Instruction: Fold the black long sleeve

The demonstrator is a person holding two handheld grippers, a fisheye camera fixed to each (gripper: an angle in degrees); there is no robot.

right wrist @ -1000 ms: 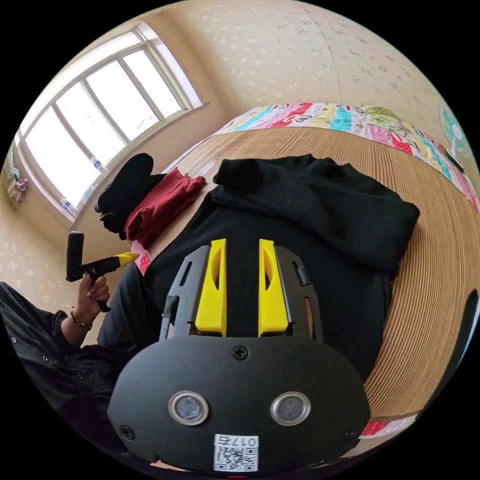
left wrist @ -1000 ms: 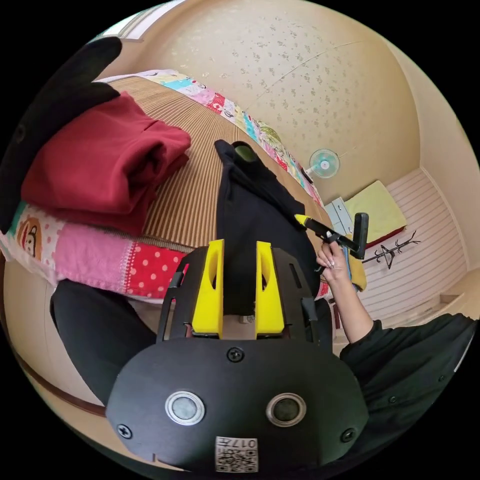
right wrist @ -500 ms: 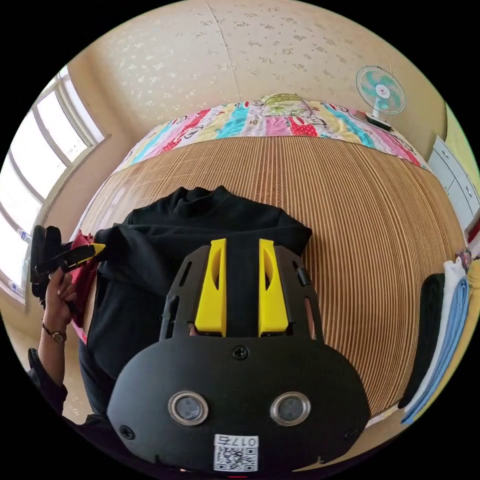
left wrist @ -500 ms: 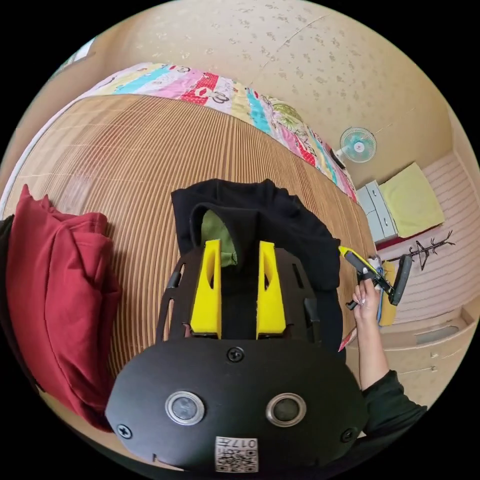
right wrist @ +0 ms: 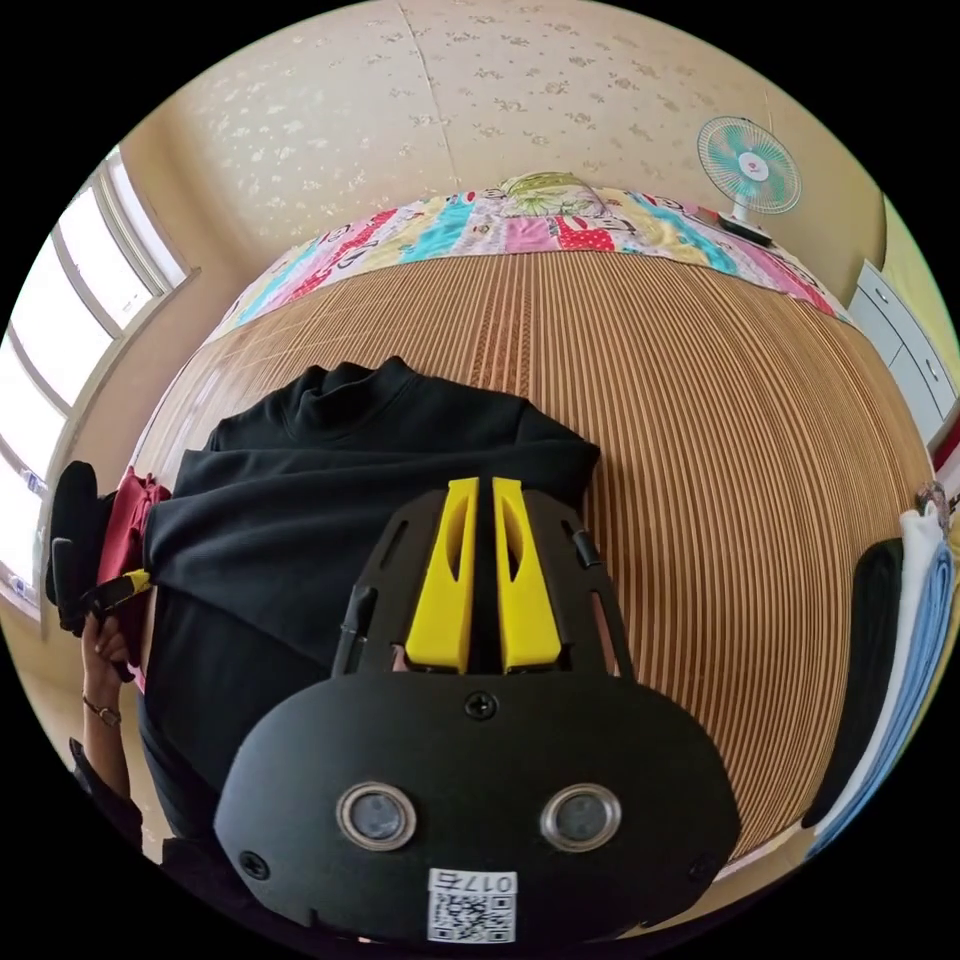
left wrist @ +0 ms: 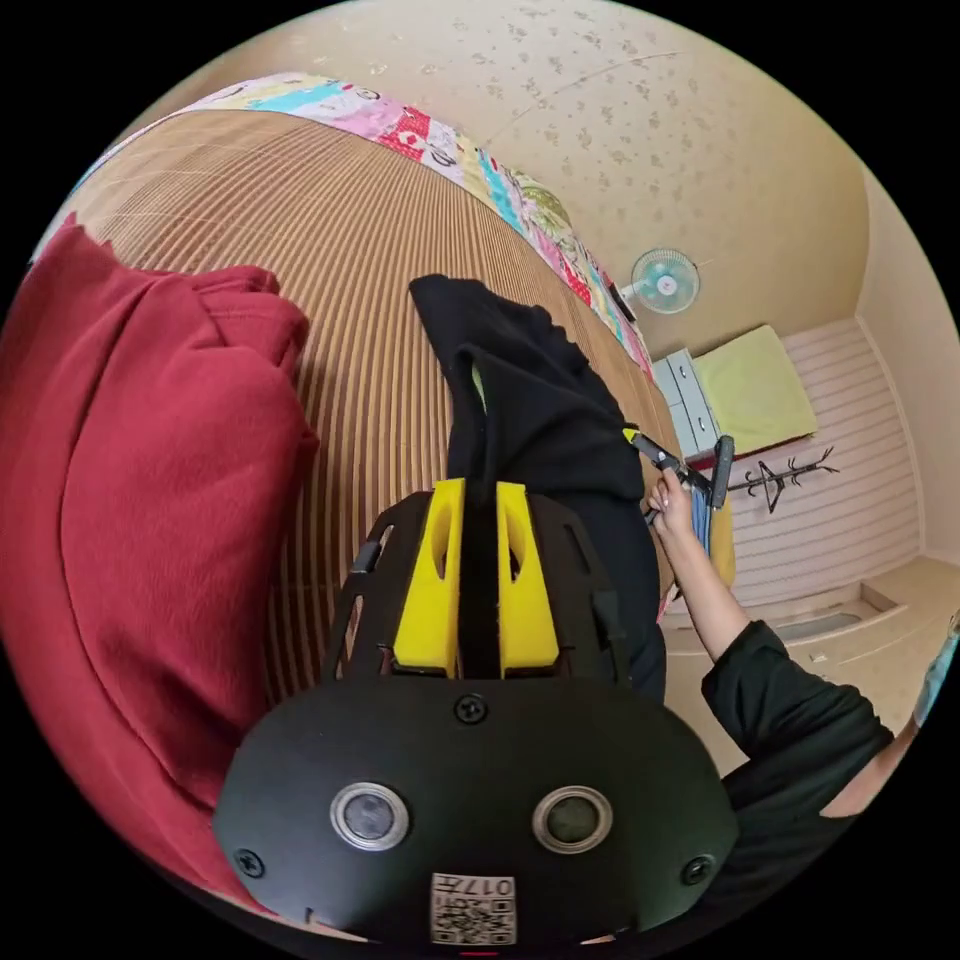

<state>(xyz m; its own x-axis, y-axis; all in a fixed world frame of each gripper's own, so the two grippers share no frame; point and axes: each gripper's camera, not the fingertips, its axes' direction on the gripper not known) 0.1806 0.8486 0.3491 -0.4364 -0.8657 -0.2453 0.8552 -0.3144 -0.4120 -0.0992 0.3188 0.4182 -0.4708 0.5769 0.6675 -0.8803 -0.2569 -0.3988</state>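
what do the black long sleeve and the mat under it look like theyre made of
Black long sleeve: looks like soft matte knit cloth, since it drapes and creases without shine. Mat: probably bamboo or reed, given its fine, even tan slats with a slight sheen. The exact fibre is not clear.

Both grippers' fingers [left wrist: 477, 580] [right wrist: 482, 580] have closed on the black long sleeve [right wrist: 330, 500].

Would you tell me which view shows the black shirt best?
The right gripper view: the black shirt lies spread across the mat, collar and folded sleeve visible. The left gripper view sees it edge-on, as a narrow bunched strip.
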